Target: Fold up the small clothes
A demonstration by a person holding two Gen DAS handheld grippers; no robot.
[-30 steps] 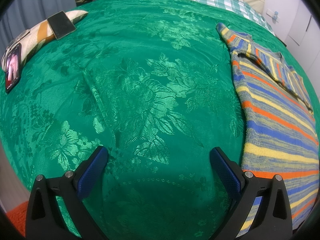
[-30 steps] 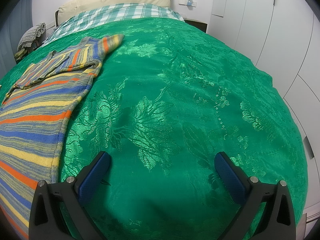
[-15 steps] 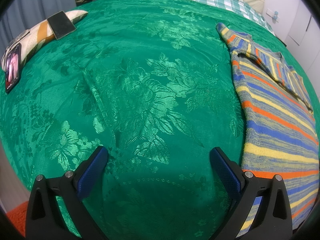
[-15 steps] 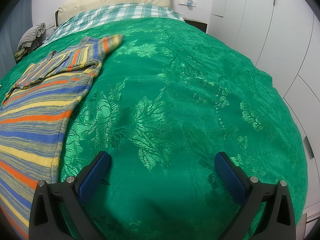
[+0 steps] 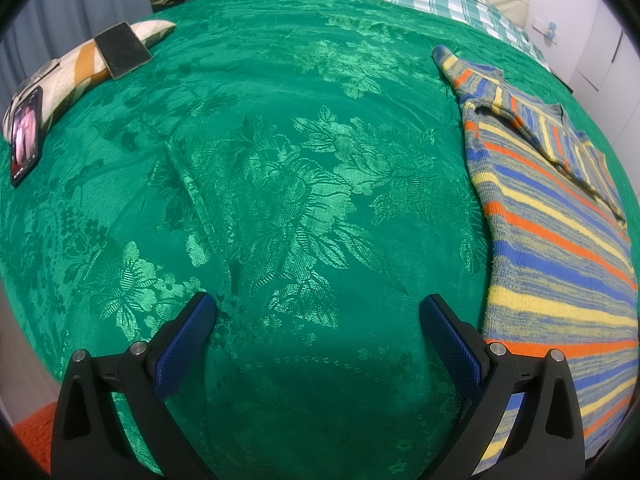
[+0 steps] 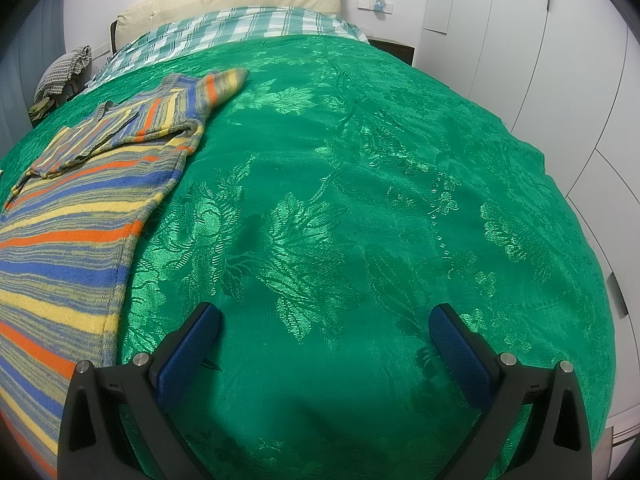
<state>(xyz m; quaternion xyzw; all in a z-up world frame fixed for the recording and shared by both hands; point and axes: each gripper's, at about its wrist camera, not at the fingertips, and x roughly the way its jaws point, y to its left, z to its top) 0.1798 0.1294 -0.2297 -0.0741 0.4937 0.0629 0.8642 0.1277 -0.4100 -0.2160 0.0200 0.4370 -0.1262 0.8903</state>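
Nothing has moved since the earlier frames: both claws hover, fingers wide apart and empty, over the green bedspread (image 5: 280, 184). The left claw (image 5: 318, 316) sees two phones (image 5: 122, 50) at the far left that the right view misses; a swept fold could knock them. The striped sweater (image 5: 560, 248) lies flat between the claws. The right claw (image 6: 324, 320) alone shows wardrobe doors (image 6: 500, 32). Slippery brocade may bunch under a grab.

Bright, sharp — heavy fisheye warp
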